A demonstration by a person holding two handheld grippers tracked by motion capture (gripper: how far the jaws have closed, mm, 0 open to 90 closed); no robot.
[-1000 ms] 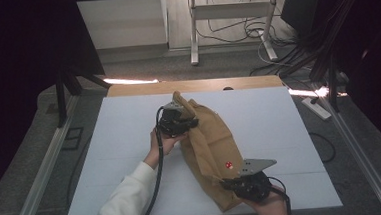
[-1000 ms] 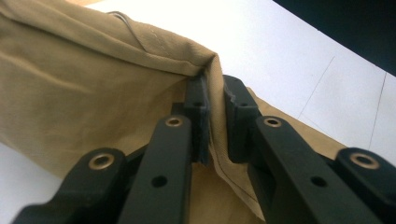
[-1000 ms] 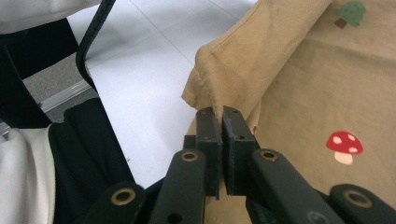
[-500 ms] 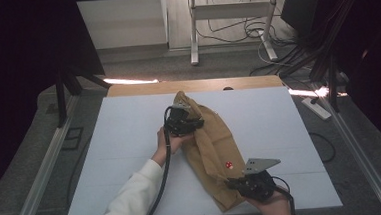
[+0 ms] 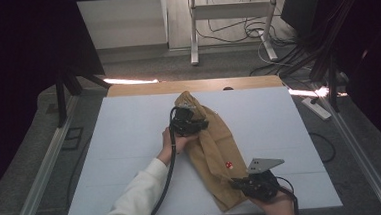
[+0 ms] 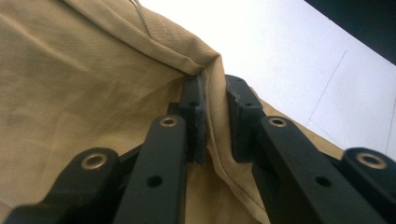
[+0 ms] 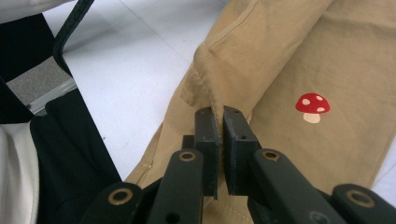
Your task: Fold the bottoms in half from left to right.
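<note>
While the tan garment (image 5: 212, 146) lies slantwise across the white table (image 5: 120, 137), both grippers are on it, one at each end. The left gripper (image 5: 195, 123) sits at the far end of the cloth, and in the left gripper view (image 6: 215, 116) its jaws have just been easing apart: a raised fold of the fabric (image 6: 93, 93) runs up between them, the left pad against it and a sliver of daylight showing on the other side, so the pinch is loose now. Down at the near end, the right gripper (image 5: 239, 183) has its jaws pressed together on a stitched seam, which shows clearly in the right gripper view (image 7: 220, 128), with the hem rising straight out of the closed pads. Just off to the right of those jaws, a small red mushroom print (image 7: 312, 107) sits on the flat cloth. Between the two grippers the garment stretches long and narrow, resting on the table.
</note>
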